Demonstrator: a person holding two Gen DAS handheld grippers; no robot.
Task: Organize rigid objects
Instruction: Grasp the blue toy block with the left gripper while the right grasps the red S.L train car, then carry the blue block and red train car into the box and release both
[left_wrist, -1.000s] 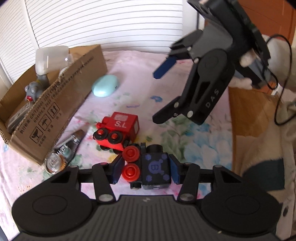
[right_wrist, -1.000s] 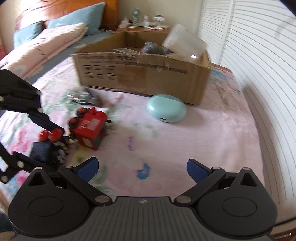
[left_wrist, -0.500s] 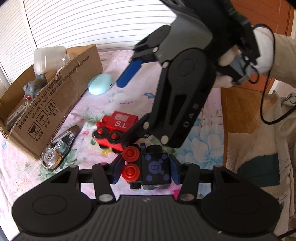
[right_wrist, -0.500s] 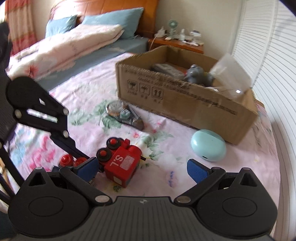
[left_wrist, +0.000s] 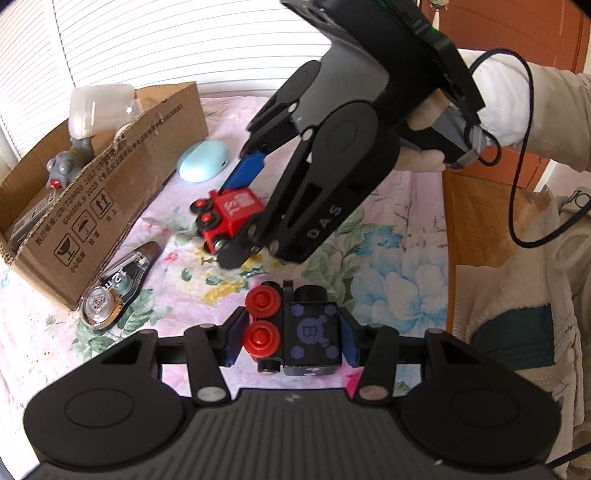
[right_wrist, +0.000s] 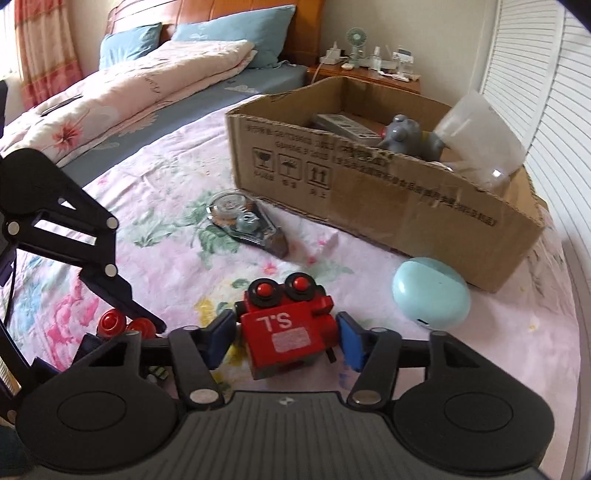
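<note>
Nearest, the left gripper (left_wrist: 291, 341) has its blue fingers (left_wrist: 233, 341) closed on a dark navy wooden toy train car with red wheels (left_wrist: 295, 328), which sits low over the pink floral bedsheet (left_wrist: 388, 258). Just beyond it, the right gripper (right_wrist: 284, 336) is closing its blue fingers (right_wrist: 218, 338) onto a red wooden toy train car marked "S.L" (right_wrist: 290, 332); both pads press against the car's sides. A person's hand in a white sleeve (left_wrist: 495, 107) holds that gripper. Farther along the bed lies a clear plastic correction-tape dispenser (right_wrist: 243, 221), just beside the wall of an open brown cardboard box (right_wrist: 369, 192). A pale mint-green egg-shaped case (right_wrist: 430, 293) rests near the box's corner. Inside the box are a grey toy figure (right_wrist: 406, 138) and a translucent plastic container (right_wrist: 480, 144).
</note>
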